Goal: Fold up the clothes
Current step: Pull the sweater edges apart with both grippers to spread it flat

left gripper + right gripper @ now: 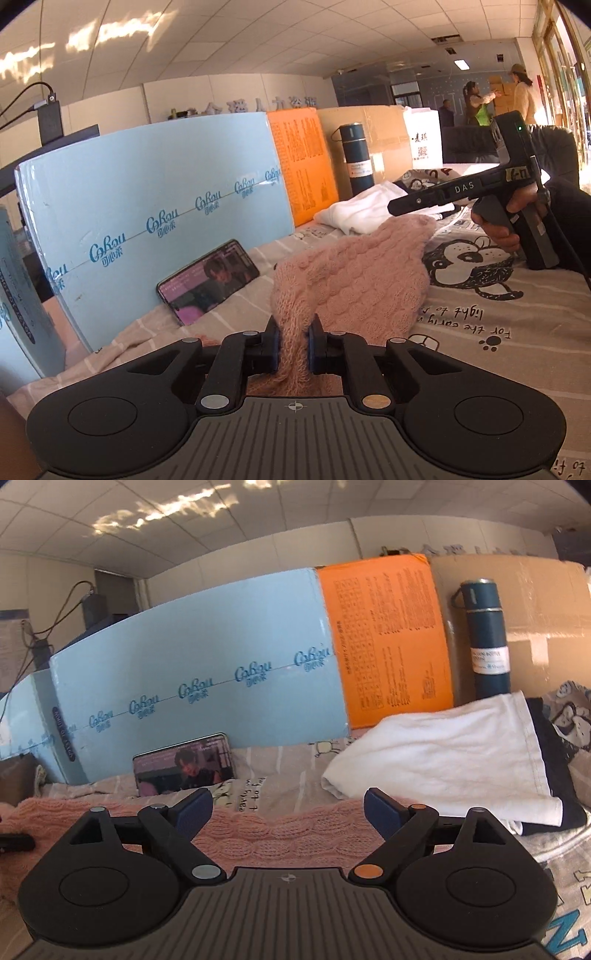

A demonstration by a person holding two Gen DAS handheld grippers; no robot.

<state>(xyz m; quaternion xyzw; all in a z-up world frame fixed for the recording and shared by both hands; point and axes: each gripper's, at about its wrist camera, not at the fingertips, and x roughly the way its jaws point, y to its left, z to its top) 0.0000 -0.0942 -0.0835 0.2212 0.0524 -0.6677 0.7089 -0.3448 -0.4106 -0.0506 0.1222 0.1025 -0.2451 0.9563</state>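
Note:
A pink knitted sweater (354, 280) lies bunched on the printed bed sheet (517, 332). My left gripper (294, 347) is shut on a fold of the sweater at its near edge. My right gripper (395, 208), seen in the left wrist view, hovers over the sweater's far end. In the right wrist view the right gripper (288, 814) is open and empty, with the pink sweater (266, 834) lying flat just under and between its fingers.
A folded white garment (443, 760) on a dark one lies at the back right. A phone (208, 280) leans on a light blue box (155, 206). An orange box (303, 162), a dark flask (356, 158) and a cardboard box (380, 140) line the back.

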